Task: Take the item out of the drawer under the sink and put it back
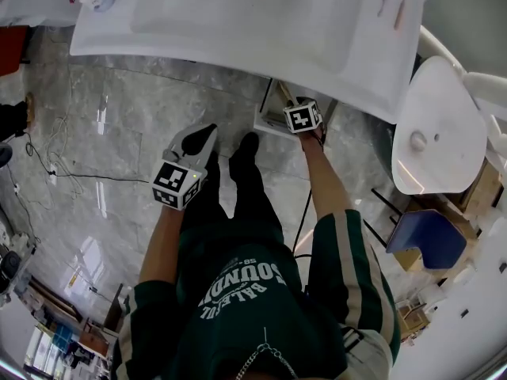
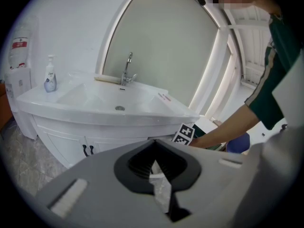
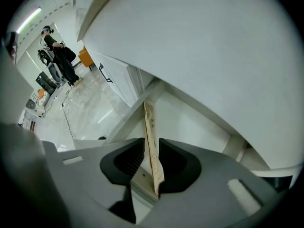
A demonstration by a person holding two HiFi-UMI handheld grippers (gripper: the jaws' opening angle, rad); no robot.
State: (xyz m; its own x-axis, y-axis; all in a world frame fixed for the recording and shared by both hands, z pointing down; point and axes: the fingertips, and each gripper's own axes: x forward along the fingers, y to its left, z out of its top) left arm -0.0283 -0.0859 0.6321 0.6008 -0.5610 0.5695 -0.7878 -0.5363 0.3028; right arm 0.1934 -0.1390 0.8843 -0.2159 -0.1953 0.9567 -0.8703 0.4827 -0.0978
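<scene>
The person point(image 1: 245, 291) is standing at the white sink point(image 1: 238, 22) and is reaching the right claw point(image 3: 151, 140) down into the open white drawer point(image 1: 267, 123) under it. A thin tan strip point(image 3: 148, 120) with tiny holes is standing on its edge inside the drawer, right between the two jaws of this claw. The jaws are sitting apart around the strip. A gap is showing on one side of it, so they are not squeezing it. The other jaw is lying so close to the strip that I cannot tell if it is touching. The left claw point(image 2: 154, 146) is hanging out in front of the sink cupboard, away from the drawer, over the grey shiny floor point(image 1: 111, 141). Its jaws are pressing together at the tips, and nothing is sitting between them. In the left gripper view a tap point(image 2: 127, 70) is standing at the back of the sink, and a soap bottle point(image 2: 50, 75) is standing on its left corner.
</scene>
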